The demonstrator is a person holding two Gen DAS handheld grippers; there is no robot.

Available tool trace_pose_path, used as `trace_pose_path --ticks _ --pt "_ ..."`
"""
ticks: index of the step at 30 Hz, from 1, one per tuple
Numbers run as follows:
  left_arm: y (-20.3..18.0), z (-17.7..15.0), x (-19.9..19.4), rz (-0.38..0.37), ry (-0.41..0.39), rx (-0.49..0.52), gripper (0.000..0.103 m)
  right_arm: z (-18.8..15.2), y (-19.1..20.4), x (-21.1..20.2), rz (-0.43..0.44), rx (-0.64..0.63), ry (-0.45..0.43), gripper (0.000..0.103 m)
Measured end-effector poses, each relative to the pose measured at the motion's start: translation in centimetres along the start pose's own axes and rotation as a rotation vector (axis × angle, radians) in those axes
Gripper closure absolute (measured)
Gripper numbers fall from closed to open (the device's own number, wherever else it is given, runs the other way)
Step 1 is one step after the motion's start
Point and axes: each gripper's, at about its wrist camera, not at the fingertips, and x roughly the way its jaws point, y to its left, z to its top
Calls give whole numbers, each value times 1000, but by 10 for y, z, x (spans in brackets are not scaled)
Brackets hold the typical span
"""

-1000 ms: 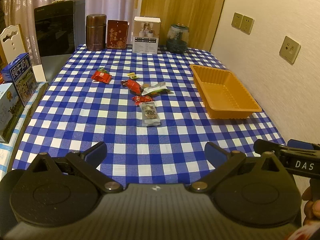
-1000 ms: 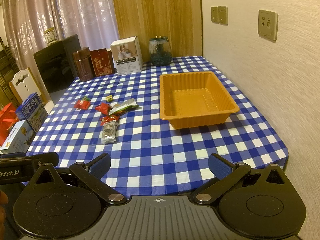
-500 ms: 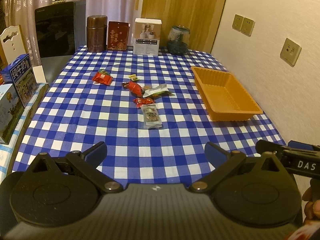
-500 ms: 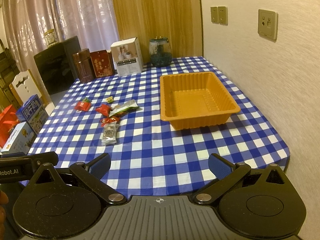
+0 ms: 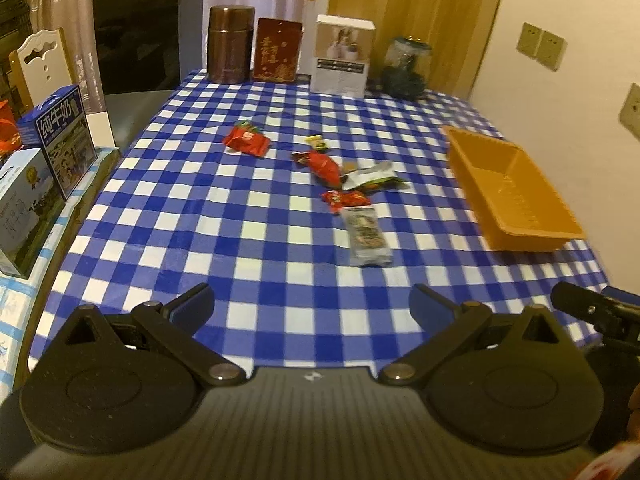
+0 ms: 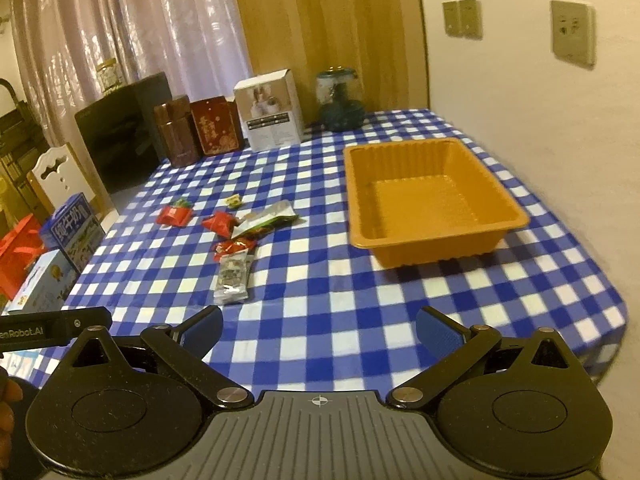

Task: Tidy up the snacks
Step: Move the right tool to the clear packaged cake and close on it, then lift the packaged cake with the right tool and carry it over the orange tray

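1. Hovering: left gripper [image 5: 312, 304] and right gripper [image 6: 320, 326], jaws spread wide, empty, at near edge.
2. Snacks [image 5: 366, 234]: scattered mid-table, left of the empty orange tray [image 6: 436, 236].
3. Advice: take the nearest silver packet first, pinching across its width.

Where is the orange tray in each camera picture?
Left wrist view: the orange tray sits at the right side of the table, seen end-on, empty.
Right wrist view: the same tray is right of centre, its empty inside facing the camera.
Shared landmark: the white box at the table's far edge.
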Motion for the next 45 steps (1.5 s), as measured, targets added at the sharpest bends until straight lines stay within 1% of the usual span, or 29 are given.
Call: trace_pose_path --ticks 5,8,11,15,19,21,22,25,31,35,37,38,40,45 --pt "12 10 31 20 7 31 0 7 12 37 30 -7 8 1" --pt "21 17 53 21 17 40 0 9 20 61 46 -8 14 10" --pt "29 24 72 31 23 50 0 12 29 87 59 -17 36 12" --pt "38 31 93 34 25 48 4 12 40 119 76 -34 54 20" --pt "47 40 112 41 21 44 4 11 52 148 100 -59 78 24" --pt "51 44 121 45 20 45 4 11 58 162 110 -69 89 29" --pt "52 46 125 44 21 46 4 10 61 168 115 -74 95 30" --pt "56 52 138 36 33 44 8 9 68 187 127 -87 108 35" --pt "63 56 155 17 36 17 11 8 82 214 135 -122 122 42" --pt "63 58 160 4 32 18 12 7 88 227 114 -150 130 49" --pt "63 57 162 -1 34 25 13 6 89 230 99 -164 126 51" --pt "62 57 163 -3 37 26 14 5 89 230 94 -172 122 53" --pt "61 57 164 -10 43 27 15 5 89 230 79 -178 112 63" --pt "52 58 164 -28 43 49 17 8 83 223 87 -160 109 65"
